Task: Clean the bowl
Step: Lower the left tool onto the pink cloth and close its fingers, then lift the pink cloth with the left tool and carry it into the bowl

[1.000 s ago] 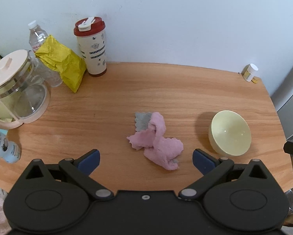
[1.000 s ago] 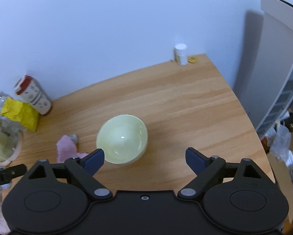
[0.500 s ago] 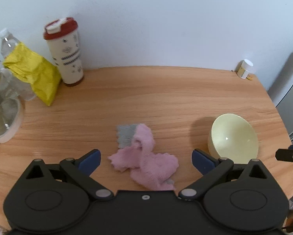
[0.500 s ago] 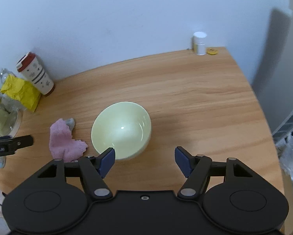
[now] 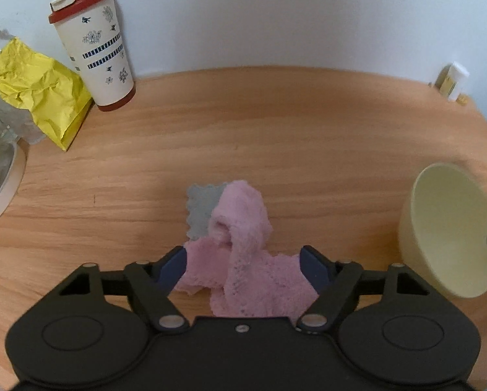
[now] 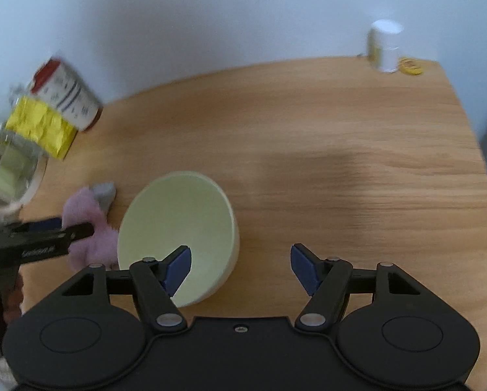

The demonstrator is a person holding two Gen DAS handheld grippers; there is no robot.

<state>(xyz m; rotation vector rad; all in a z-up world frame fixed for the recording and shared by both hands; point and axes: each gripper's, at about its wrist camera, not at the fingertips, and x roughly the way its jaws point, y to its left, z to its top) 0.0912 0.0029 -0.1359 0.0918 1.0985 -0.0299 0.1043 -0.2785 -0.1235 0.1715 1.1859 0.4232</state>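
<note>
1. Both grippers have dropped closer to the table [image 5: 276, 123] since the earlier frames: the pink cloth [image 5: 243, 260] now fills the gap between the left gripper's [image 5: 243, 265] pads, and the bowl [image 6: 178, 228] now reaches under the right gripper's [image 6: 242, 265] left pad.
2. Left wrist view: the left gripper's jaws stand spread, one blue pad [image 5: 175, 267] at each side of the cloth, at its edges; no squeeze on the fabric shows. The cloth lies crumpled at lower centre, a grey corner [image 5: 202, 210] showing at its upper left.
3. Same view: the pale yellow-green bowl [image 5: 449, 231] sits at the right edge of the frame, well apart from the cloth.
4. Right wrist view: the right gripper's jaws are spread. Its left pad [image 6: 178, 267] lies over the bowl's opening at lower centre, and its right pad is over bare wood to the bowl's right. Whether the pad touches the bowl cannot be told.
5. Same view: the left gripper [image 6: 38, 238] enters from the left edge, over the cloth [image 6: 90, 224], which lies just left of the bowl.
6. Upper left of the left wrist view: a red-lidded tumbler [image 5: 93, 45] beside a crumpled yellow bag [image 5: 38, 91]. A small white bottle [image 5: 453, 81] stands at the upper right.
</note>
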